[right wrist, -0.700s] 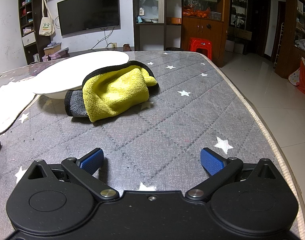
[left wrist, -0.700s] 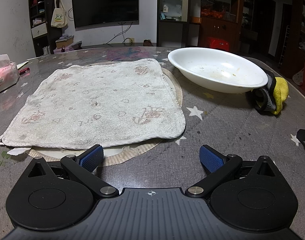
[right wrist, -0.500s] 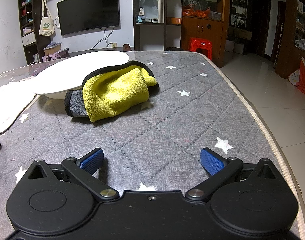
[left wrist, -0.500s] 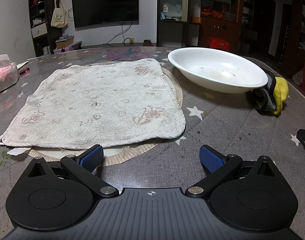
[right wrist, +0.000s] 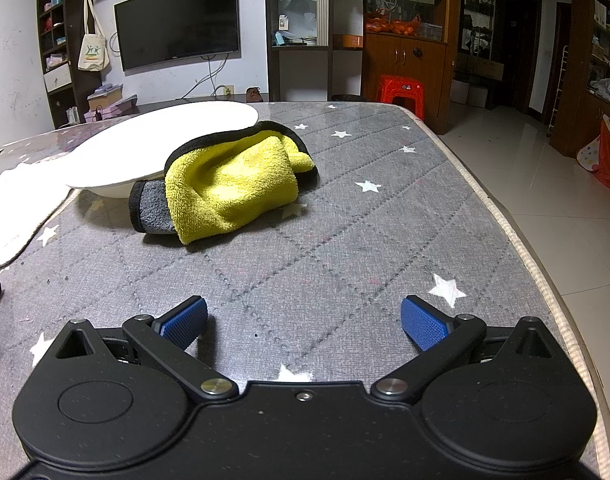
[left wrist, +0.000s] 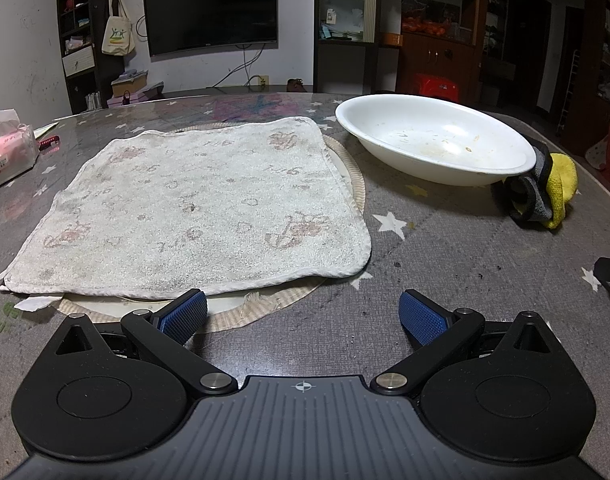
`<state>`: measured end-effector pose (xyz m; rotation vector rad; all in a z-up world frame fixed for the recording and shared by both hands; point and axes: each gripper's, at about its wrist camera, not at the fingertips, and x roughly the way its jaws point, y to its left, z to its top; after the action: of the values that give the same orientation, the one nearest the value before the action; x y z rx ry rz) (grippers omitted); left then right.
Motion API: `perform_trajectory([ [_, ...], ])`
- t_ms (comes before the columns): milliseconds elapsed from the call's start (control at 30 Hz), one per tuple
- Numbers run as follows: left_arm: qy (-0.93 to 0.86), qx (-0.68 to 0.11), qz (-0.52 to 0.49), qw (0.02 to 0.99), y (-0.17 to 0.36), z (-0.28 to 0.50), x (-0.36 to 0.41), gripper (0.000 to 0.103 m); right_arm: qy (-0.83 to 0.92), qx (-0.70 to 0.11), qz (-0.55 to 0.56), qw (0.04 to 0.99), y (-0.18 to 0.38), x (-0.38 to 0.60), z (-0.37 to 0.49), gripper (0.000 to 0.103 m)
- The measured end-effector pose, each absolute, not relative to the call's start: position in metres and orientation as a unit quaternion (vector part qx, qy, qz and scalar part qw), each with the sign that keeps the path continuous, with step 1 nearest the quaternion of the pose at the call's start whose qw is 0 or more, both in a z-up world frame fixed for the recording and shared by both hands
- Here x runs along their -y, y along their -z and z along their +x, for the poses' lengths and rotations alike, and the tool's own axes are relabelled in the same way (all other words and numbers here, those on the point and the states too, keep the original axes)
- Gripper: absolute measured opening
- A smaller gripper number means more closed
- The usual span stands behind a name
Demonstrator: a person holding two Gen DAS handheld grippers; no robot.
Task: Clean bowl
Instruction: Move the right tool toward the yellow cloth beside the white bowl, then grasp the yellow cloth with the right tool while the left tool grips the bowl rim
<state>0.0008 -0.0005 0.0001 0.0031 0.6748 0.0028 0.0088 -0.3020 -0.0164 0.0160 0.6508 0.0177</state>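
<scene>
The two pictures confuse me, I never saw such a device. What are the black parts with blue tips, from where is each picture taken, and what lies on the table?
A person holds one hand tool in each hand; each carries a camera looking forward along its two fingers. The left tongs and the right tongs both stand wide open and hold nothing. On the grey star-patterned table cover you see a dirty white bowl, a yellow-and-grey cloth touching the bowl's side, and a worn white towel spread flat over a round mat.
</scene>
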Motion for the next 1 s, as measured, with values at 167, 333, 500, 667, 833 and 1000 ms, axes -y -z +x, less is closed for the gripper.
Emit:
perform_trajectory([
  [167, 0.002, -0.346, -0.013, 0.938, -0.004, 0.007, -0.001, 0.103, -0.009, -0.321, 0.008, 0.947, 0.016, 0.302, 0.009, 0.103],
  [333, 0.016, -0.351, -0.018, 0.936, -0.022, 0.006, -0.004, 0.103, -0.004, -0.329, 0.019, 0.944, 0.011, 0.304, 0.009, 0.103],
  [500, 0.027, -0.350, -0.006, 0.936, -0.039, 0.009, -0.002, 0.103, -0.021, -0.326, 0.021, 0.945, 0.006, 0.304, 0.009, 0.103],
  [667, 0.029, -0.349, 0.004, 0.936, -0.045, 0.011, -0.002, 0.103, -0.041, -0.320, 0.004, 0.946, -0.003, 0.294, 0.011, 0.103],
  [833, 0.032, -0.348, 0.013, 0.937, -0.049, 0.011, 0.001, 0.103, -0.059, -0.312, -0.003, 0.948, -0.014, 0.284, 0.012, 0.103],
  [1000, 0.030, -0.345, 0.017, 0.938, -0.051, 0.011, -0.004, 0.103, -0.070, -0.311, -0.019, 0.948, -0.019, 0.274, 0.019, 0.103],
])
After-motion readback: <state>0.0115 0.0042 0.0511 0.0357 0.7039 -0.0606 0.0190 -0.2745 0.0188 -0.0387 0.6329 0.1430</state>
